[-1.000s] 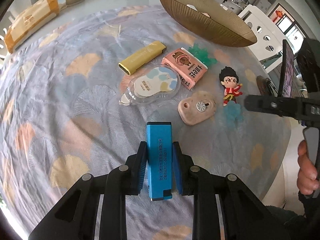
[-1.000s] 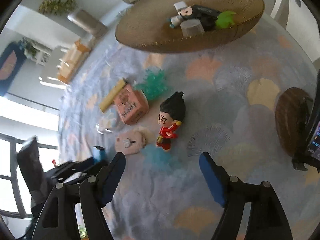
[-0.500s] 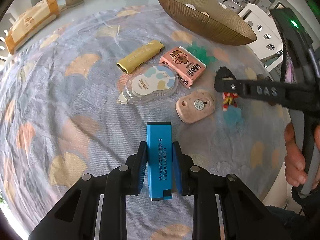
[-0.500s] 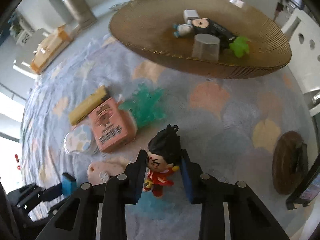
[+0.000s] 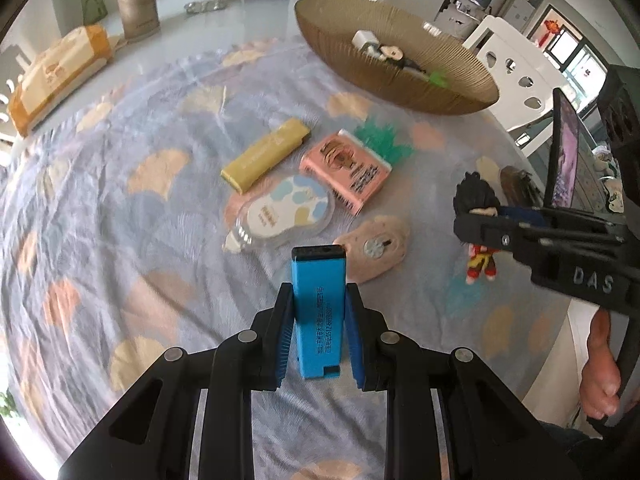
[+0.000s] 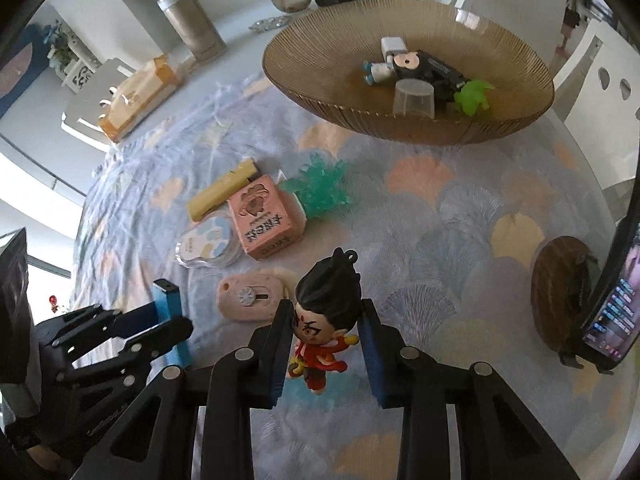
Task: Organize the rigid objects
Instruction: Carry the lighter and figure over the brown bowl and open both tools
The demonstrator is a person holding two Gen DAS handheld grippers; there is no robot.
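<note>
Round white surface (image 5: 256, 12), mostly covered by a blue-grey cloth (image 5: 104, 216) printed with ginkgo-leaf shapes; white chairs and windows fill the upper right of the left wrist frame.

Left claw (image 5: 319, 332): clenched on a blue rectangular block (image 5: 318, 312) with a black end cap. Block stands lengthwise between the blue pads, cap end pointing away from the camera, raised above the cloth. Same claw appears at lower left of the right wrist frame (image 6: 170, 328).

Right claw (image 6: 326, 344): clamped on a small figurine (image 6: 326, 320) with black hair and red clothes, pads pressing its head from both sides. Feet hang below the pads, clear of the cloth. In the left wrist frame this claw enters from the right edge, figurine (image 5: 478, 232) at its tip.

Loose items, centre of the cloth:
- yellow bar (image 5: 266, 155)
- pink box (image 5: 346, 172), printed face up
- green spiky piece (image 6: 322, 188), touching the pink box's far side
- clear correction-tape dispenser (image 5: 280, 212) with blue and cream patches, just beside the pink box
- beige flat tool (image 6: 250, 296) with a small wheel, nearest the claws

Ribbed brown bowl (image 6: 520, 68), upper centre-right of the right wrist frame: holds a white plug, a dark item, a clear cup upside down and a green toy.

Phone (image 6: 612, 312) on a stand at the right edge, screen lit.
</note>
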